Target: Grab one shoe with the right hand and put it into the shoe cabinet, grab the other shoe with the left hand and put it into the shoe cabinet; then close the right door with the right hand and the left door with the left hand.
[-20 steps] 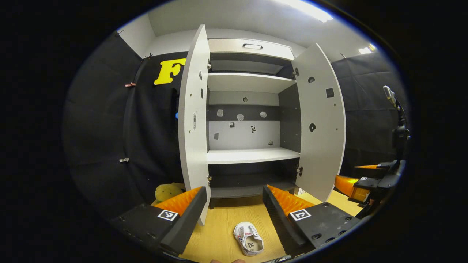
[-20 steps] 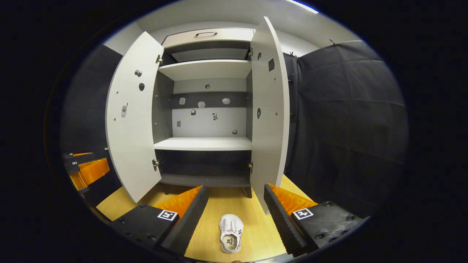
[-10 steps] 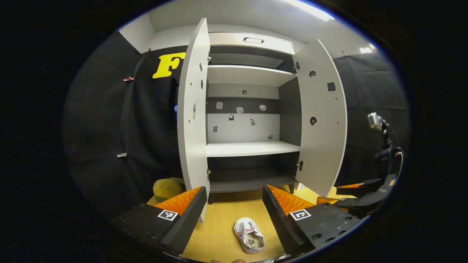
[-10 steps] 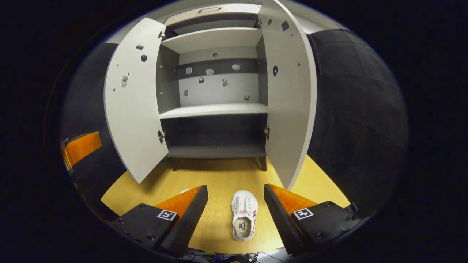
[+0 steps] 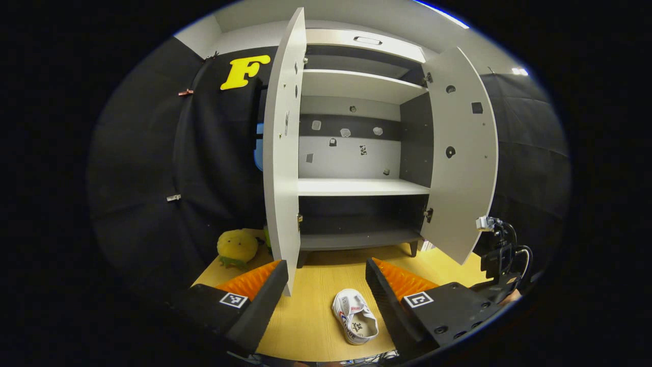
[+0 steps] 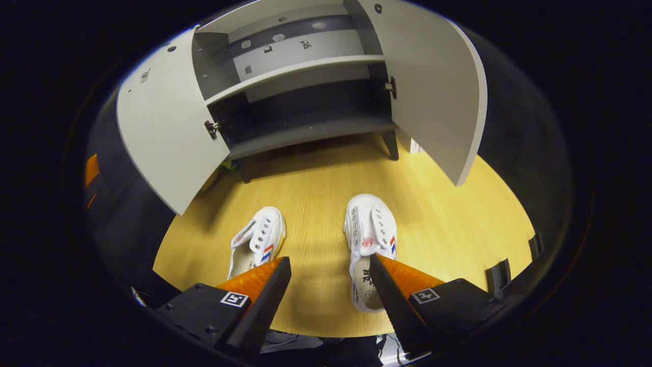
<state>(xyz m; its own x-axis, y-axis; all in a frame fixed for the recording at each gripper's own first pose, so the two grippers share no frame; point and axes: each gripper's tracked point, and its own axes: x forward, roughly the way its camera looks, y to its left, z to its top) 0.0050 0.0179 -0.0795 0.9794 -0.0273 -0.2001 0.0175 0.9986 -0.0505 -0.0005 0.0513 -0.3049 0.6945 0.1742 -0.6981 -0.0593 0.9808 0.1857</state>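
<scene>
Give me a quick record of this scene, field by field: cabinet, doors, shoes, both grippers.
cabinet: shelves bare, stands on wood floor
doors: left door and right door both open
shoes: left shoe and right shoe, both on floor before the cabinet
right gripper: open, low over the shoes
left gripper: open, holding nothing

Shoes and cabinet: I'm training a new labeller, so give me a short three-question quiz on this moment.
1. True or false: both doors of the cabinet are open.
2. How many shoes lie on the floor in the right gripper view?
A) none B) one C) two
3. Fill in: the right gripper is open and holds ____.

Key:
1. True: the left door and the right door both stand open.
2. C: the left shoe and the right shoe lie side by side.
3. Nothing.
</scene>
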